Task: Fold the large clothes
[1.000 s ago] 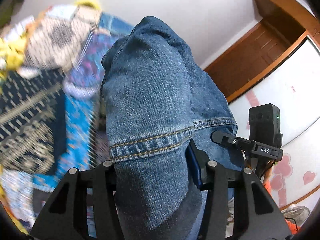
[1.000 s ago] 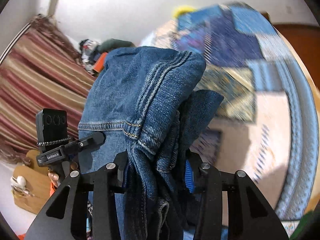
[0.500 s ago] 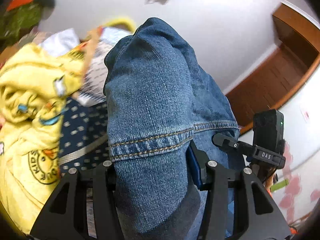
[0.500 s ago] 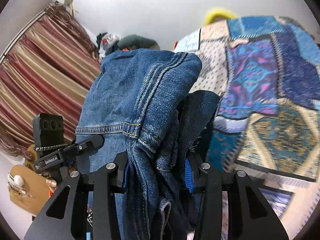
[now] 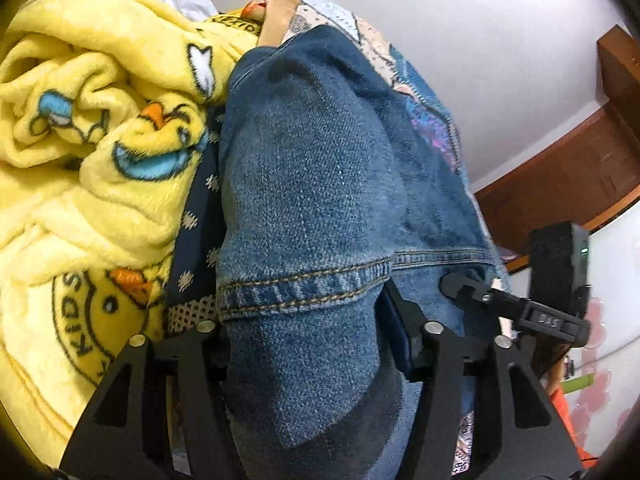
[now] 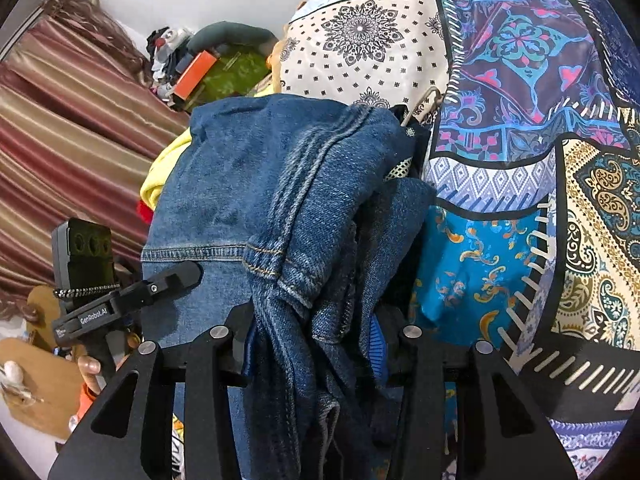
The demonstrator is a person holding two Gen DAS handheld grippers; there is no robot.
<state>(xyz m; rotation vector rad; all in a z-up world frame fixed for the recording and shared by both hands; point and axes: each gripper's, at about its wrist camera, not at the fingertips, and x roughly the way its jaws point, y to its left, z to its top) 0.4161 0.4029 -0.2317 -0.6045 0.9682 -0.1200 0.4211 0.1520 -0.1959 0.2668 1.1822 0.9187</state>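
A patchwork bedspread (image 6: 520, 128) covers the bed, with a yellow blanket (image 5: 92, 128) bunched on its left. Blue jeans (image 5: 320, 184) drape over both, hem near. The left gripper (image 5: 308, 344), jaws just widening, has the hem between them; the right gripper (image 6: 312, 344), also just widening, pinches bunched denim.

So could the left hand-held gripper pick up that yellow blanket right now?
Probably not as things stand. The left hand-held gripper has the jeans filling the space between its fingers, its jaws having just been opening. The yellow blanket lies close beside it, so the jeans would need letting go first.
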